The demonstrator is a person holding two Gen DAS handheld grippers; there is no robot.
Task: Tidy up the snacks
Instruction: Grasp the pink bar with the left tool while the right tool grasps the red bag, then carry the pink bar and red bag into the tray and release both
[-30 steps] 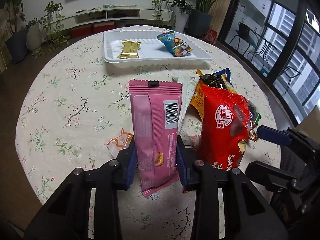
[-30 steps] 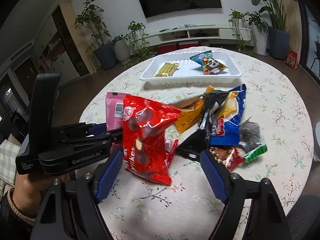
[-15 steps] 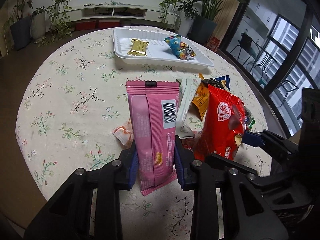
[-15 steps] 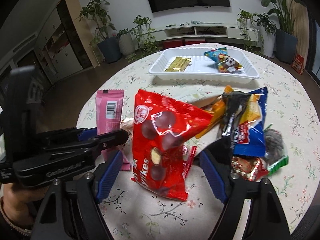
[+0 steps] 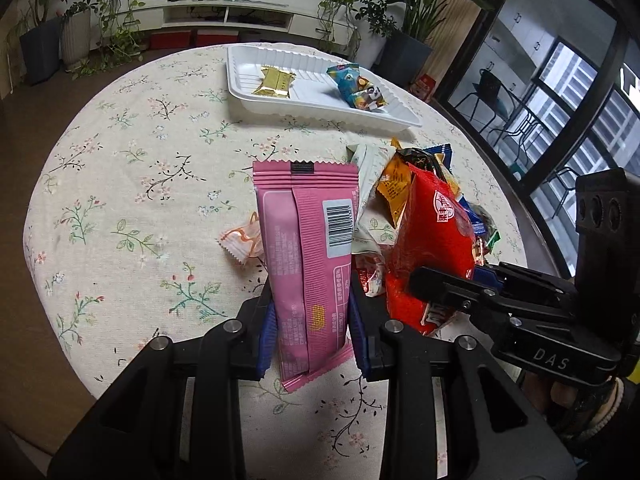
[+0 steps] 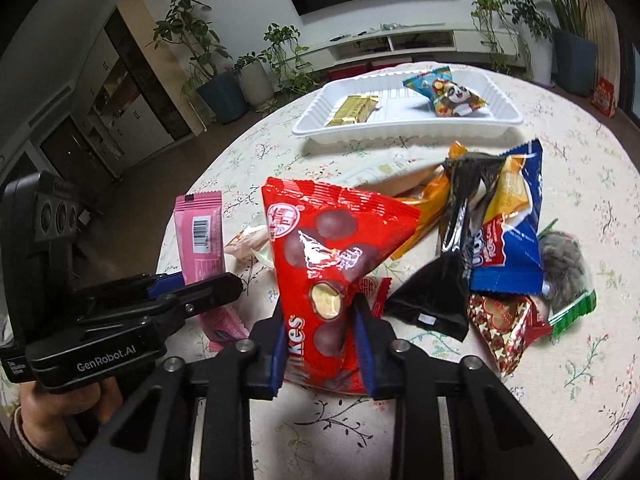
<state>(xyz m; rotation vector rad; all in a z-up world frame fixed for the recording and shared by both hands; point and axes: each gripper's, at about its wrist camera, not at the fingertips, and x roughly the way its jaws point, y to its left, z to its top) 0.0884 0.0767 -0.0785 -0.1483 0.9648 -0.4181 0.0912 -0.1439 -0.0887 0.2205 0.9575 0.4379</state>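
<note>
My left gripper [image 5: 310, 320] is shut on the lower part of a pink wafer packet [image 5: 304, 232] and holds it upright over the floral table. Just to its right, my right gripper [image 6: 320, 320] has its jaws closing, with the blue pads pressed on both sides of a red chocolate-ball bag [image 6: 328, 236]. That red bag [image 5: 432, 232] also shows in the left wrist view, standing beside the pink packet. At the table's far side sits the white tray [image 5: 240, 96], which holds a gold packet [image 5: 274, 82] and a blue panda packet [image 5: 360, 90].
A pile of loose snacks lies right of the red bag: a blue bag [image 6: 508, 248], a black packet [image 6: 432, 304] and a red starred packet [image 6: 504, 328]. A small orange candy [image 5: 240, 240] lies left of the pink packet. The round table's edge runs close below both grippers.
The right gripper's jaws came in from wide apart onto the red bag. The left gripper kept its hold on the pink packet and shifted only slightly.
</note>
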